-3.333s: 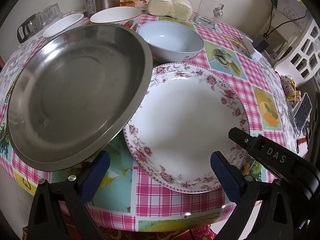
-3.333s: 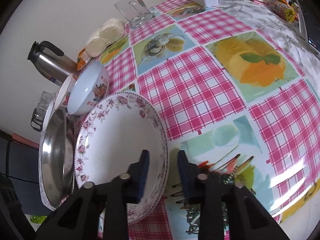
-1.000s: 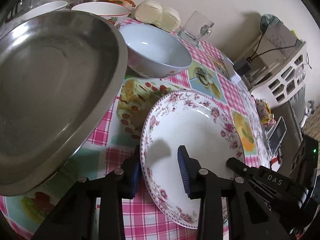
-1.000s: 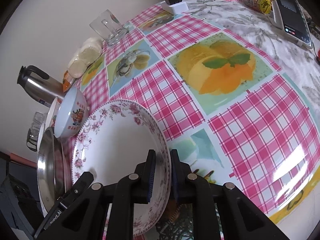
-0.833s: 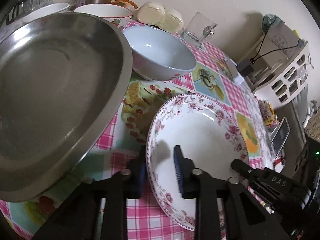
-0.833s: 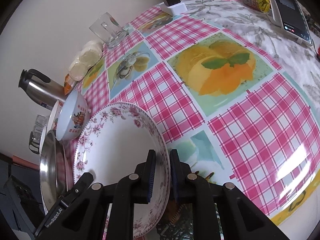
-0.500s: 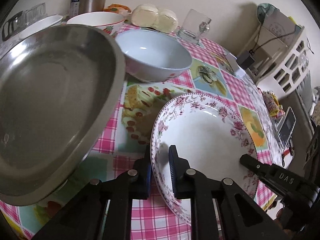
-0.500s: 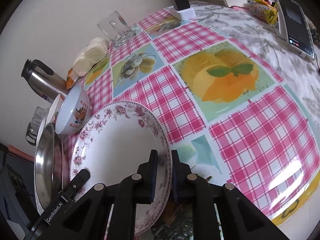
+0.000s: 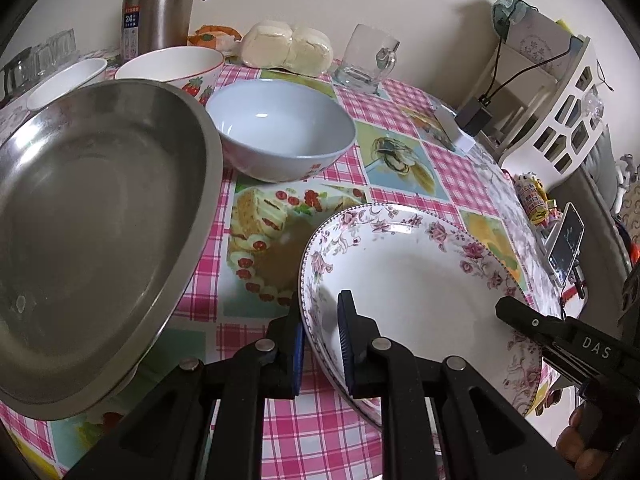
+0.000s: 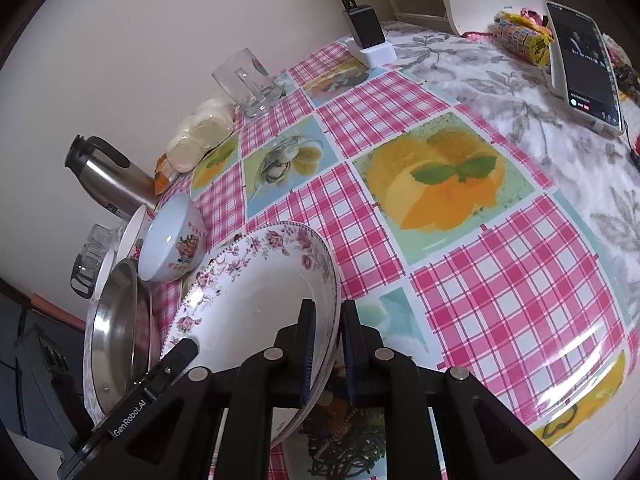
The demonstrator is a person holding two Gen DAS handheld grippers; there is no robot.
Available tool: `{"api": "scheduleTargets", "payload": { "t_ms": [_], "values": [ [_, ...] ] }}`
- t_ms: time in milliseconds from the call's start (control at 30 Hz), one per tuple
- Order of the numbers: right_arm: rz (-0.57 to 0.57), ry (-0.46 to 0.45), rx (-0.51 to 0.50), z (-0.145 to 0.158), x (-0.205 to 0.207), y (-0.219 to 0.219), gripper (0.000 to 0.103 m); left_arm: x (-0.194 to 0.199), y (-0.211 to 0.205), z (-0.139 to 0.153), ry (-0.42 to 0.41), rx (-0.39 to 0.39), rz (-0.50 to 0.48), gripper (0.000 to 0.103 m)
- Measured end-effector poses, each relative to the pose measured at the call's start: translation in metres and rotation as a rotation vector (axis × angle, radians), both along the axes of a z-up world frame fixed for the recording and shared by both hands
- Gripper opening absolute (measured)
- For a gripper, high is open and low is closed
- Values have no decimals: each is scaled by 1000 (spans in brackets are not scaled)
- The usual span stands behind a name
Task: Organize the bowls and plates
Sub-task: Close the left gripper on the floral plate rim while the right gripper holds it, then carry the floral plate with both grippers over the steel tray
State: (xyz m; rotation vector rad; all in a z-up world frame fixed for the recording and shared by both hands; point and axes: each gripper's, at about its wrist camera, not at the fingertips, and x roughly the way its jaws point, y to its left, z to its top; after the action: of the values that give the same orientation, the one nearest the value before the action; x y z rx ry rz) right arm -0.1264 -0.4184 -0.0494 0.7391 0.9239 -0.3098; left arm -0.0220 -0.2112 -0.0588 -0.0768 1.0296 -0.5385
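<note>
My left gripper (image 9: 322, 344) has its blue-padded fingers (image 9: 345, 344) clenched on the near-left rim of the floral plate (image 9: 420, 280), one pad inside the rim, one outside. My right gripper (image 10: 328, 350) is pinched the same way on the opposite rim of that plate, so I hold it from both sides, tilted above the tablecloth (image 10: 500, 304).

The cloth is glossy, pink-and-white check broken by printed squares of fruit and cake. A plain cream wall runs behind the table. At the right stands a white slatted rack (image 9: 568, 120) with a phone (image 10: 584, 64) propped nearby.

The plate is glazed white ceramic, wide and shallow, its rim banded with pink roses. Left of it lies a large steel pan (image 9: 92, 232), dull grey and round. Behind sits a pale blue bowl (image 9: 280, 128), smooth and deep, then a white bowl with strawberries (image 9: 172, 66). A brushed-metal flask (image 9: 158, 4) and a clear glass mug (image 9: 370, 58) stand by the wall.
</note>
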Motion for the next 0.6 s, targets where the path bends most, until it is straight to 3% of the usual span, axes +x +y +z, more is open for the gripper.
{"api": "scheduleTargets", "payload": {
  "t_ms": [267, 600],
  "values": [
    [-25, -69, -25, 25, -9, 0, 14, -4, 4, 30, -54, -69, -28, 16],
    [-28, -204, -140, 91, -14, 27, 14, -2, 33, 81, -147, -169, -37, 16]
  ]
}}
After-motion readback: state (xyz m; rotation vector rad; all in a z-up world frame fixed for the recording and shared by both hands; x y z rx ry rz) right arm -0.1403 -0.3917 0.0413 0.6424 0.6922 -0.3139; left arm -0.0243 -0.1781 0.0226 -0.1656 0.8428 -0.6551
